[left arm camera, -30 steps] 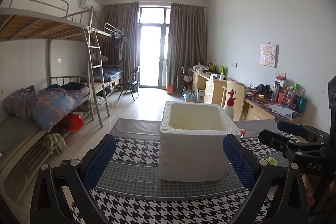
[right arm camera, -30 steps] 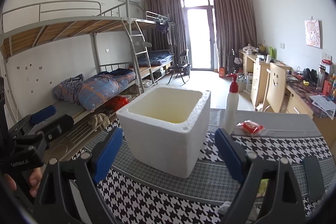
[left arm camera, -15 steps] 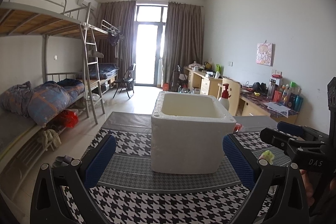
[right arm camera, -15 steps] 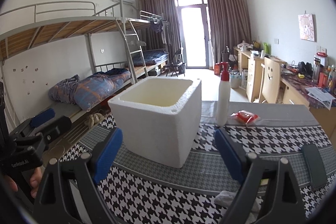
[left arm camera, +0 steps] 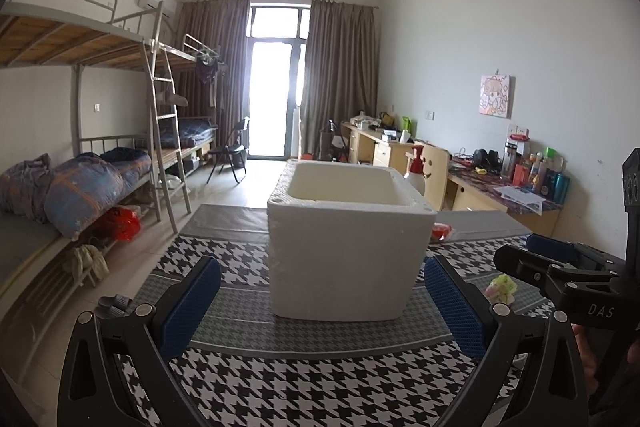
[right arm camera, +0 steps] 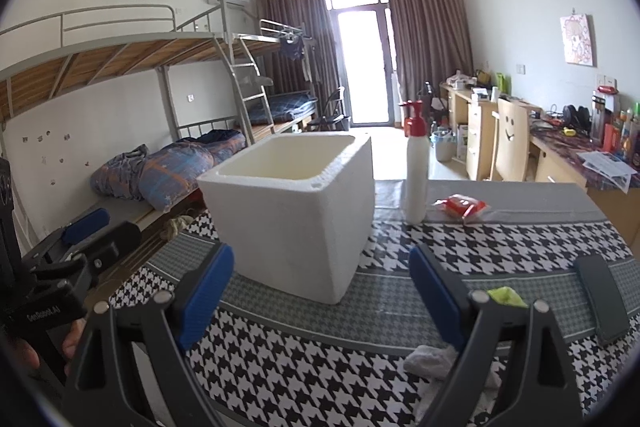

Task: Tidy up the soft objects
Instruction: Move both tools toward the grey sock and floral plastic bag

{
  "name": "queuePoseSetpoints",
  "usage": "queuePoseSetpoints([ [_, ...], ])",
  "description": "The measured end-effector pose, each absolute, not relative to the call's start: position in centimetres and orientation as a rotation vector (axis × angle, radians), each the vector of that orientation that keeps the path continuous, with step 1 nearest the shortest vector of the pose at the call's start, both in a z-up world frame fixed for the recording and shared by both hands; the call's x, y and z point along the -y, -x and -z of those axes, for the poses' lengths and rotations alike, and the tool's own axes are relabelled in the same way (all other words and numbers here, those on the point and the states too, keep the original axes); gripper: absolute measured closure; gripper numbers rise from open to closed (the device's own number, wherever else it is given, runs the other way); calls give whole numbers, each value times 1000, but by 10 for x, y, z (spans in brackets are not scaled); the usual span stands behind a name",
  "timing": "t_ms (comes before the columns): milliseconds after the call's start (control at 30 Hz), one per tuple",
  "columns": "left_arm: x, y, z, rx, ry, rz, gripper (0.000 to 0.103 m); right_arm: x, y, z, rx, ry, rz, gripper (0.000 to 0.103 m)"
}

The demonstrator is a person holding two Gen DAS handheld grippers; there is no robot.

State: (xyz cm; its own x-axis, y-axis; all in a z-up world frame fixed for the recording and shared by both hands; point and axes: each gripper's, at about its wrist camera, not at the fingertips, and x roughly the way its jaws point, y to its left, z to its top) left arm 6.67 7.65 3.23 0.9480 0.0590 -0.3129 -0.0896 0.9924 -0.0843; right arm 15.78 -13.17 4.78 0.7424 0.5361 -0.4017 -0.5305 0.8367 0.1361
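A white foam box (left arm camera: 347,239) stands open-topped on the houndstooth tablecloth (left arm camera: 312,387); it also shows in the right wrist view (right arm camera: 296,211). My left gripper (left arm camera: 320,303) is open and empty just in front of the box. My right gripper (right arm camera: 320,291) is open and empty, in front and to the right of the box. A yellow-green soft object (right arm camera: 505,295) lies behind the right finger, and also shows in the left wrist view (left arm camera: 501,287). A white cloth (right arm camera: 434,361) lies under the right finger. A red packet (right arm camera: 464,206) lies further back.
A white spray bottle with a red top (right arm camera: 416,163) stands right of the box. A dark flat phone-like object (right arm camera: 602,297) lies at the table's right. Bunk beds stand on the left, desks along the right wall.
Both grippers have sunk lower and drawn a little closer to the box, so its rim now sits higher in both views. Both stay open and empty.
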Motion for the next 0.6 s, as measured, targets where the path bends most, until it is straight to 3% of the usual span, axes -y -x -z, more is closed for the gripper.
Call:
queuePoseSetpoints([
  [600,-42,-82,-20,-373,70,41,1,167,-157,-37,-473,-54,-485,11],
])
